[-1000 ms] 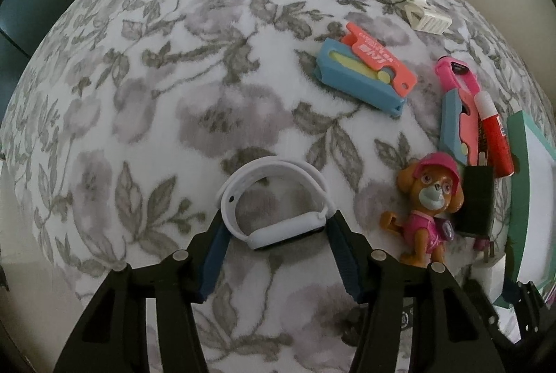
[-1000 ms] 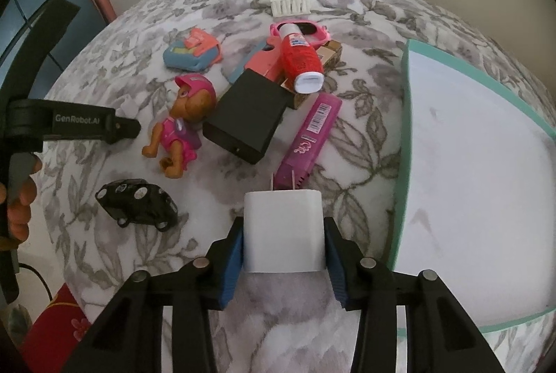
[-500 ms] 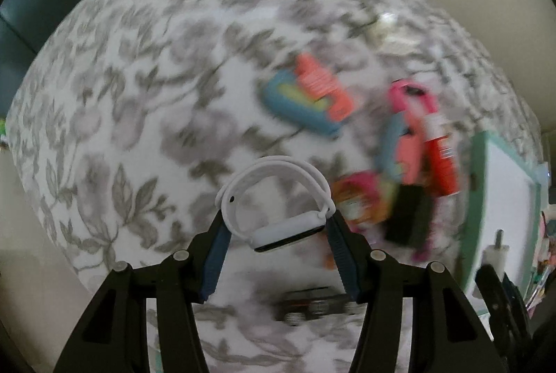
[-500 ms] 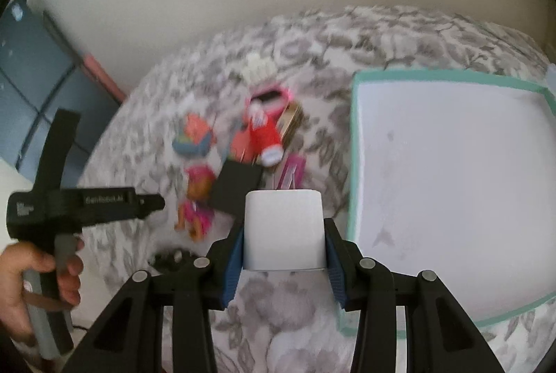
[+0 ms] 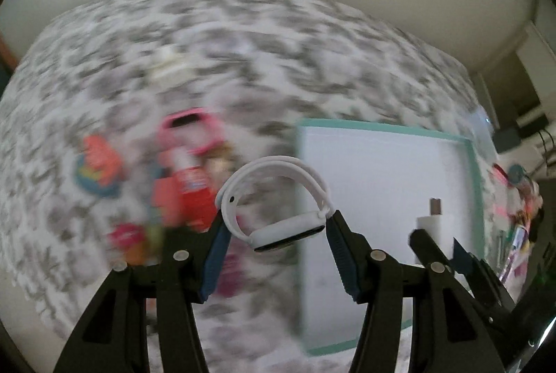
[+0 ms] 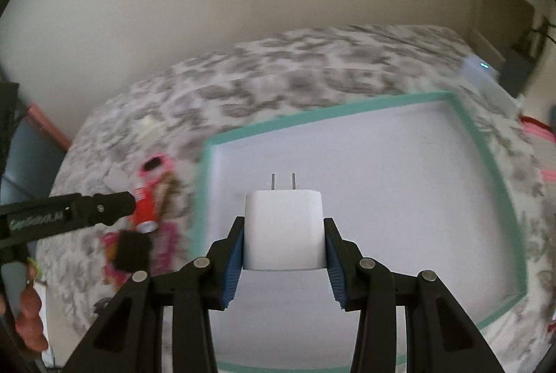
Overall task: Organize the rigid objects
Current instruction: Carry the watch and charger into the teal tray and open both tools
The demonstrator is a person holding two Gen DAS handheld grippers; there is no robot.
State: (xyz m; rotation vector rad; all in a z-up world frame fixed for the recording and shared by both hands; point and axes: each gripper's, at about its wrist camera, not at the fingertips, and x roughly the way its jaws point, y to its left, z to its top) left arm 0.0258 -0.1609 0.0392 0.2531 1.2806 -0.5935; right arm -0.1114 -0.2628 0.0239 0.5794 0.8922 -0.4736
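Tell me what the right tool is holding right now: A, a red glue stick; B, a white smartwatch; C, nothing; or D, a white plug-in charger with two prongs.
D: the right tool is clamped on the white charger, two metal prongs pointing out over the teal-rimmed tray.

A home: floral bedspread (image 6: 312, 77), toys (image 5: 100, 171) scattered.

tray (image 6: 486, 161) floor bare – clutter (image 6: 149, 209) left

left gripper (image 5: 276, 235) fingers clamped on a load, right gripper (image 6: 283, 242) likewise
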